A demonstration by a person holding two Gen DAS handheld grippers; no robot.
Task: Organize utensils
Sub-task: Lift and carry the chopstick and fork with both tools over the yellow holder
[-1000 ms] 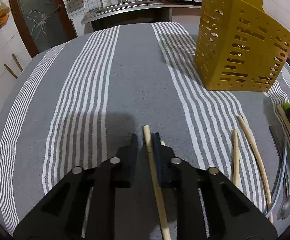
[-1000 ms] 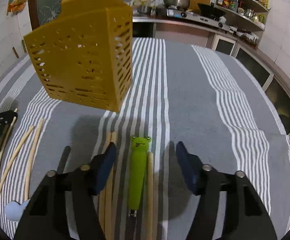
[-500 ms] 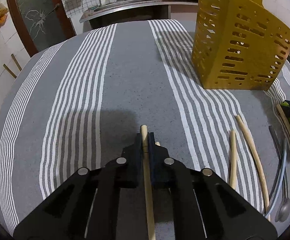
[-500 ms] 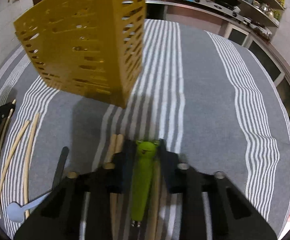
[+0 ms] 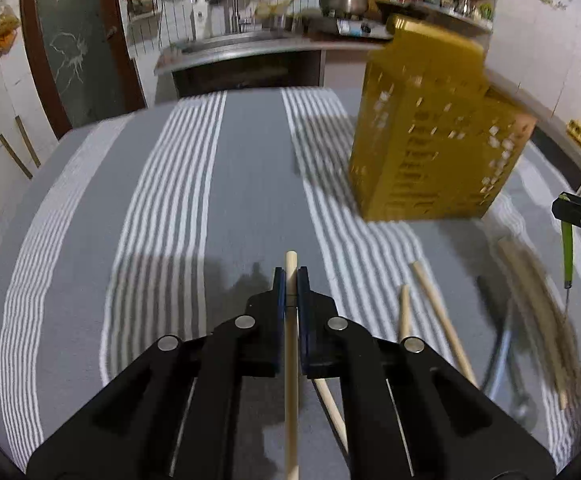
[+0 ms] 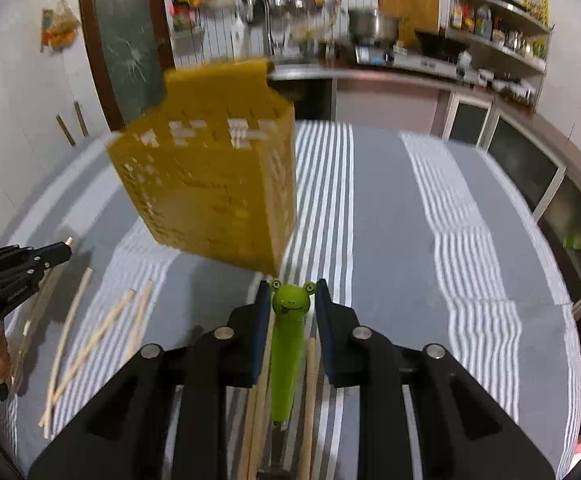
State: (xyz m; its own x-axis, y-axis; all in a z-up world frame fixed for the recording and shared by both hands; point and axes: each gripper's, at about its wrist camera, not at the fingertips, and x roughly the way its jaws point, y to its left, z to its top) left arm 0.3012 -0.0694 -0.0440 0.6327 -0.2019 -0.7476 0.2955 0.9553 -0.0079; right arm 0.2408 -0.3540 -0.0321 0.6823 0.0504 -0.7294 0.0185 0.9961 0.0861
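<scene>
My left gripper (image 5: 290,280) is shut on a wooden chopstick (image 5: 291,360) and holds it above the striped cloth. My right gripper (image 6: 292,296) is shut on a green frog-handled utensil (image 6: 288,344), lifted off the cloth; it also shows at the right of the left wrist view (image 5: 567,252). The yellow perforated utensil holder (image 5: 434,140) stands ahead to the right of the left gripper and ahead-left of the right gripper (image 6: 218,188). The left gripper shows at the left edge of the right wrist view (image 6: 66,250).
Loose chopsticks (image 5: 438,316) lie on the cloth right of the left gripper, with more chopsticks (image 5: 538,312) and a metal spoon (image 5: 498,360) beyond. More chopsticks (image 6: 90,340) lie left of the right gripper. A kitchen counter (image 5: 250,52) runs behind the table.
Both grippers have closed, the left on the chopstick and the right on the frog utensil, and both have lifted off the cloth. The views now look higher toward the holder.
</scene>
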